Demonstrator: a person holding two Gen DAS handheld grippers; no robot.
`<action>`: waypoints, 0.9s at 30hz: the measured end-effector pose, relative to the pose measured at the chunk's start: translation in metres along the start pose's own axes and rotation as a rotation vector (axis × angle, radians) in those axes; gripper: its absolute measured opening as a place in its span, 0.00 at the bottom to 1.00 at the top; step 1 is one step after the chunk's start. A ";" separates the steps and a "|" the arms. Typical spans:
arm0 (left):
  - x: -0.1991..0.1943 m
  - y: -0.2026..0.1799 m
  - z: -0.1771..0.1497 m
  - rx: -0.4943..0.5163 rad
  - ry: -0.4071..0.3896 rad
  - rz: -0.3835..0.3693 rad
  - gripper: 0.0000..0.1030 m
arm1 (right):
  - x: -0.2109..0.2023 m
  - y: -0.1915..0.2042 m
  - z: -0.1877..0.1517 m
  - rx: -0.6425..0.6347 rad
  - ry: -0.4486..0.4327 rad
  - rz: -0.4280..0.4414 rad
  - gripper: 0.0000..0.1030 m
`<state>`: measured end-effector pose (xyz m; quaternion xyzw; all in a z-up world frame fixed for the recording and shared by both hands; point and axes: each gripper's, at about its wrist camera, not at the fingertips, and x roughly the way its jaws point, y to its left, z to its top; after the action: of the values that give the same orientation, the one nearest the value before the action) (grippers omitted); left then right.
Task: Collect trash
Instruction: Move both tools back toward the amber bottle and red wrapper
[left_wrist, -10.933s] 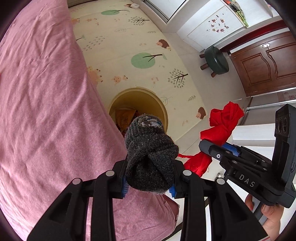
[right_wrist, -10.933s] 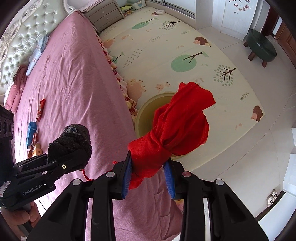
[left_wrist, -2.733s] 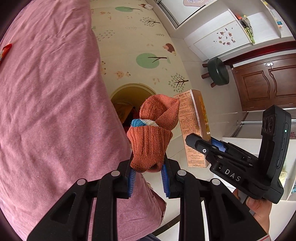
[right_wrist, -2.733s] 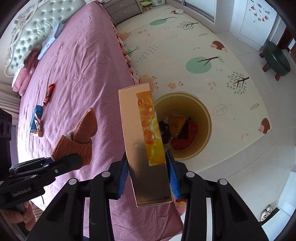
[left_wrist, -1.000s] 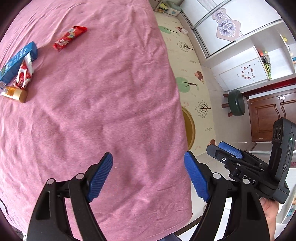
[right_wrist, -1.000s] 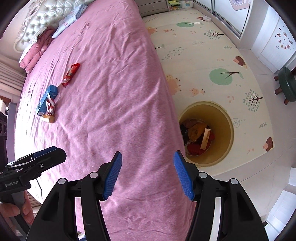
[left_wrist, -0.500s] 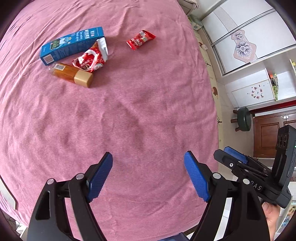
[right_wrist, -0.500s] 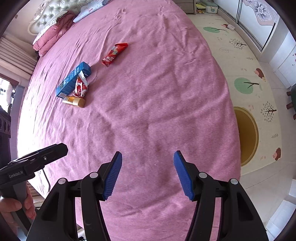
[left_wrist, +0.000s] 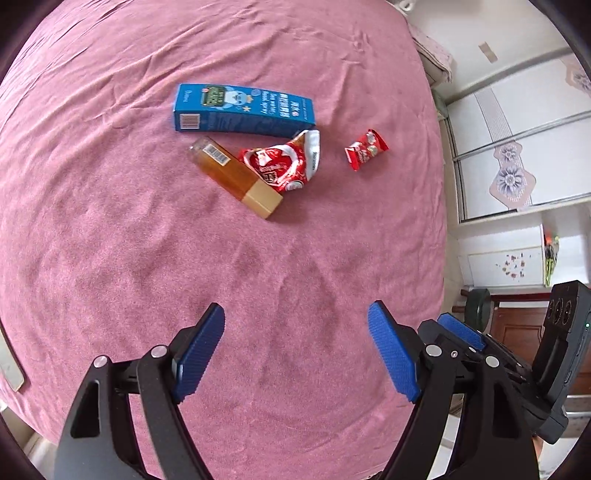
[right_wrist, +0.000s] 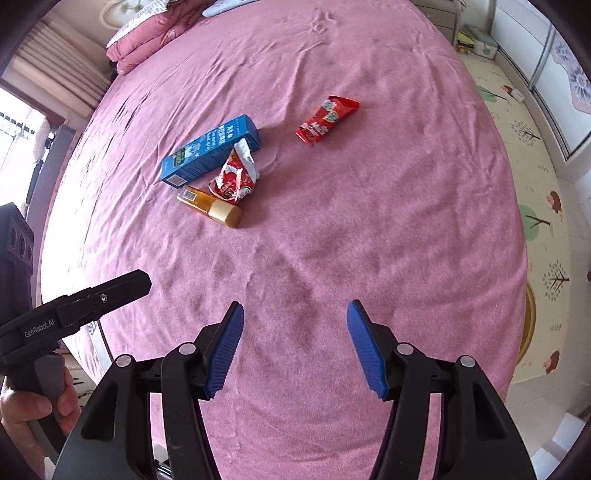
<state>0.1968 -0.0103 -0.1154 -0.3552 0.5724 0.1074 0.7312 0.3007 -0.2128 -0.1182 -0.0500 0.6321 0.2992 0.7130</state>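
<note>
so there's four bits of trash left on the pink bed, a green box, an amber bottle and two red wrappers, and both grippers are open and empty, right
One thing is off: the box is blue, not green, as the left wrist view shows. The rest holds: it lies on the pink bed with the amber bottle, a crumpled red wrapper and a smaller red wrapper, and the left gripper and right gripper are open and empty.

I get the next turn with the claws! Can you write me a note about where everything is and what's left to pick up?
Left claw: open, empty, above the pink bed.
Right claw: open, empty, beside it.
On the bed, untouched: blue box, amber bottle and crumpled red wrapper bunched together; red snack packet lying apart.
Done: nothing in either claw now.
Left: all four pieces, into the yellow bin on the floor mat past the bed's edge.
</note>
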 end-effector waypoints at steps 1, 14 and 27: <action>0.001 0.006 0.003 -0.023 -0.005 0.003 0.77 | 0.004 0.004 0.006 -0.018 0.005 0.003 0.56; 0.044 0.051 0.047 -0.251 0.007 0.001 0.77 | 0.069 0.026 0.072 -0.156 0.081 0.034 0.56; 0.078 0.079 0.099 -0.356 0.009 -0.009 0.78 | 0.127 0.048 0.128 -0.265 0.078 0.063 0.56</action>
<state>0.2523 0.0909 -0.2087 -0.4821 0.5459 0.2025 0.6546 0.3921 -0.0698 -0.1972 -0.1356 0.6156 0.4002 0.6652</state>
